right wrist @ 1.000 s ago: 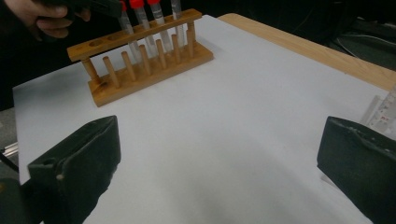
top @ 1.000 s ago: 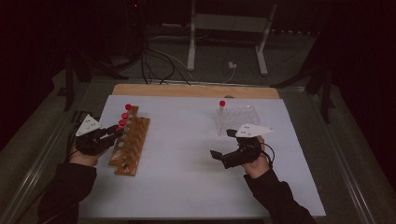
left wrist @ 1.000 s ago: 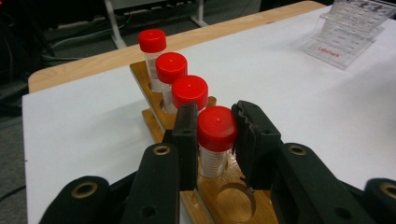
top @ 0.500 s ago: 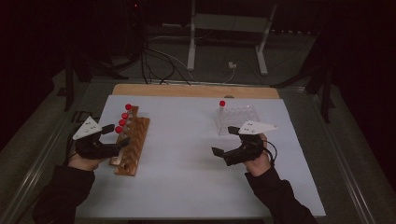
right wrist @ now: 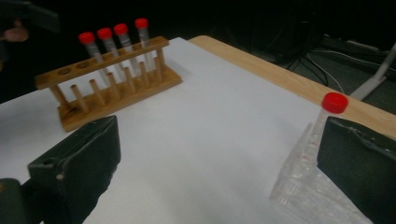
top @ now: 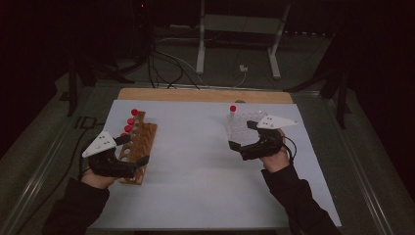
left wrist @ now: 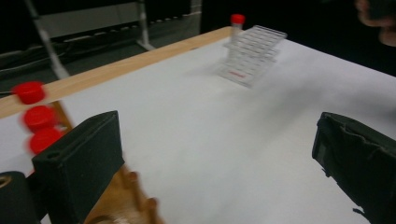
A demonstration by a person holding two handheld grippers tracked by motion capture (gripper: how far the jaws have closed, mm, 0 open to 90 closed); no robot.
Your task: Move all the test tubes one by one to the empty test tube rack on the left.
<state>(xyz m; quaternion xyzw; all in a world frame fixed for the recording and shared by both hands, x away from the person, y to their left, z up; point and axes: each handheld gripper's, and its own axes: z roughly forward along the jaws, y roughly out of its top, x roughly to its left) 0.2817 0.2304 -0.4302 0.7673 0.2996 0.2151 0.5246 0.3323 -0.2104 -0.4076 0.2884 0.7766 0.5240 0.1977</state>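
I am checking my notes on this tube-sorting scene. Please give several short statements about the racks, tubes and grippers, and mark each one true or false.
1. The wooden rack holds four red-capped tubes. True.
2. The clear plastic rack holds three tubes. False: it holds one tube.
3. The left gripper grips a tube. False: its jaws have just been opening, with nothing between them.
4. The right gripper is open. True.
5. The racks stand on a white sheet. True.

free: white table (top: 195, 166) middle between racks, wide open | obstacles: wooden rack (top: 139, 144) with red-capped tubes left; clear rack (top: 242, 125) right
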